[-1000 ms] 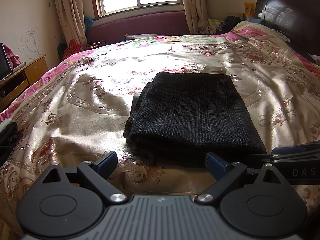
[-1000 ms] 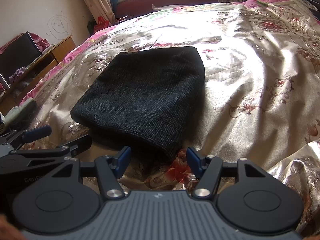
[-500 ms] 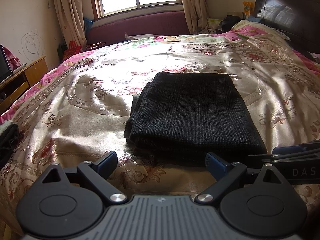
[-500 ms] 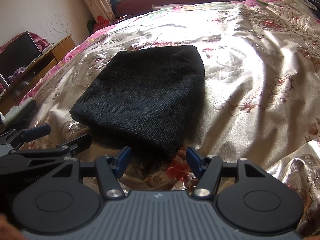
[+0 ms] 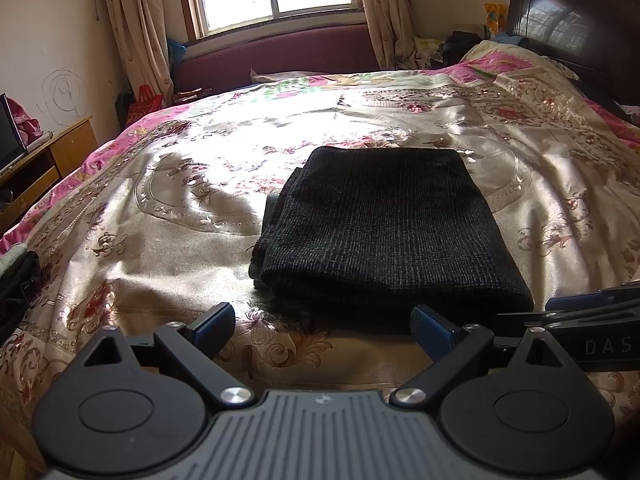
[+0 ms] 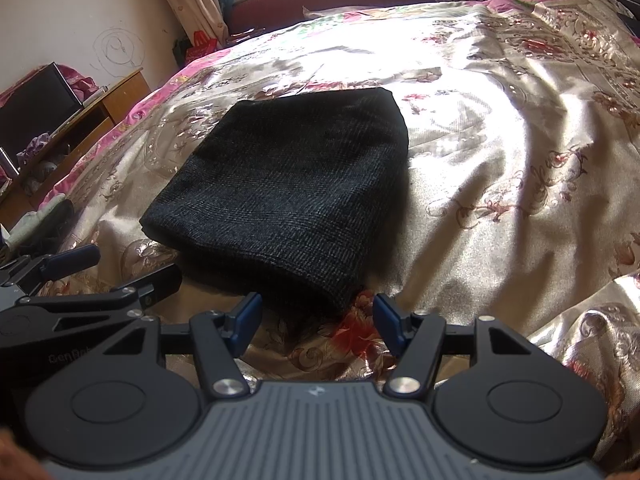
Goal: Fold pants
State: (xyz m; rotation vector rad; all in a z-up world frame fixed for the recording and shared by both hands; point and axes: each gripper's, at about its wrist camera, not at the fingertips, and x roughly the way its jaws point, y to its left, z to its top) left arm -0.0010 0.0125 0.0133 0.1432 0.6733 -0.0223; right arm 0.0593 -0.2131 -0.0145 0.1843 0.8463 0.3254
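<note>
The dark checked pants lie folded into a flat rectangle on the floral bedspread; they also show in the right wrist view. My left gripper is open and empty, just short of the stack's near edge. My right gripper is open and empty, just short of the stack's near right corner. The right gripper's fingers show at the right edge of the left wrist view, and the left gripper's fingers show at the left of the right wrist view.
A dark headboard stands at the far right. A wooden cabinet with a screen stands left of the bed. A maroon bench sits under the window. Dark clothing lies at the bed's left edge.
Both grippers have drawn back slightly from the folded pants and stay open. The pants have not moved.
</note>
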